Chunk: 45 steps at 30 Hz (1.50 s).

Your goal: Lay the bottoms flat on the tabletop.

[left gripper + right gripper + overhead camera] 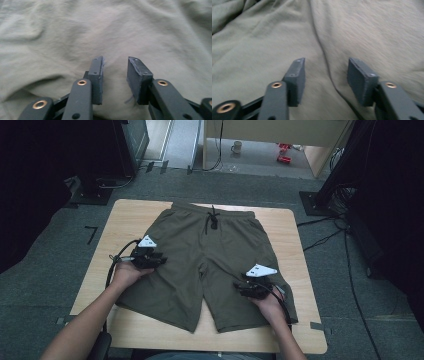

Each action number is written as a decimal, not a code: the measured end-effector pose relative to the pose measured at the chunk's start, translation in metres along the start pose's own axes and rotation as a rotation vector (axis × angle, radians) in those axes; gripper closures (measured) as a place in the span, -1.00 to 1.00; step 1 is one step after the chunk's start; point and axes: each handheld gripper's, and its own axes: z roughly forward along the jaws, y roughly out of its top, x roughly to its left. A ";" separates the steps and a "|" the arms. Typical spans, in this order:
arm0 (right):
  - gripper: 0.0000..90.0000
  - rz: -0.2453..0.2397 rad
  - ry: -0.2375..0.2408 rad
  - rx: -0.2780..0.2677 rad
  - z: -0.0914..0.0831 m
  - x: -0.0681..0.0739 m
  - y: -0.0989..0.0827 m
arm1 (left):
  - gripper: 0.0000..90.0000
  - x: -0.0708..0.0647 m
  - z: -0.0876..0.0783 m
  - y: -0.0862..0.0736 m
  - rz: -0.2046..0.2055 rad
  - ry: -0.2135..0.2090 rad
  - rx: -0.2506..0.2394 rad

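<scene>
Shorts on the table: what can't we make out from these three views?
- Shorts: fabric under both hands is hidden in the high view.
- Left gripper, right gripper: jaws apart, but whether the pads touch the cloth can't be told.
- Right gripper view: blurred, weave unreadable.
- Drawstring: too small to tell the knot.

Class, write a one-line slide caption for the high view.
Olive shorts lie flat on a wooden table, an open hand-held gripper over each leg: left, right.

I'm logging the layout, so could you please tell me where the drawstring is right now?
In the high view the drawstring hangs at the middle of the waistband of the shorts, at the table's far side, beyond both tools.
</scene>
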 end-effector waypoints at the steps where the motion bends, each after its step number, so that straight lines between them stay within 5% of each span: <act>1: -0.05 0.019 -0.004 0.001 0.001 0.002 0.001 | 0.49 0.000 -0.001 -0.001 -0.034 -0.018 0.000; 3: -0.13 0.026 -0.015 -0.002 0.002 0.005 0.000 | 0.57 -0.002 -0.005 -0.005 -0.055 -0.021 -0.004; 6: -0.21 -0.002 -0.057 0.008 0.003 0.015 0.000 | 0.58 -0.016 -0.008 -0.012 0.038 0.052 -0.012; 10: -0.24 0.023 -0.083 0.011 0.004 0.027 0.000 | 0.45 -0.030 -0.012 -0.021 0.041 0.092 -0.031; 14: -0.27 0.045 -0.108 0.011 0.004 0.037 -0.001 | 0.40 -0.035 -0.017 -0.025 -0.004 0.077 -0.023; 22: -0.32 0.051 -0.102 0.015 0.001 0.066 -0.005 | 0.26 -0.045 -0.028 -0.031 -0.014 0.040 0.017; 26: -0.13 0.017 -0.038 0.007 -0.001 0.071 -0.006 | 0.15 -0.041 -0.030 -0.027 -0.051 0.023 0.016; 30: -0.06 0.011 -0.019 -0.023 -0.007 0.061 0.003 | 0.10 -0.037 -0.040 -0.021 -0.052 0.039 -0.045; 34: -0.02 0.022 0.016 -0.053 -0.020 0.043 0.022 | 0.05 -0.029 -0.045 -0.018 -0.061 0.039 -0.051; 36: 0.05 0.028 0.068 -0.064 -0.023 0.033 0.029 | 0.02 -0.026 -0.048 -0.017 -0.061 0.037 -0.062; 38: 0.06 0.033 0.036 -0.089 -0.027 0.021 0.035 | 0.01 -0.022 -0.051 -0.016 -0.065 0.045 -0.070; 42: 0.05 0.081 0.061 -0.079 -0.028 -0.002 0.039 | -0.01 -0.013 -0.057 -0.014 -0.069 0.053 -0.078; 45: 0.07 0.055 0.049 -0.072 -0.028 -0.017 0.040 | -0.02 -0.007 -0.059 -0.012 -0.060 0.070 -0.079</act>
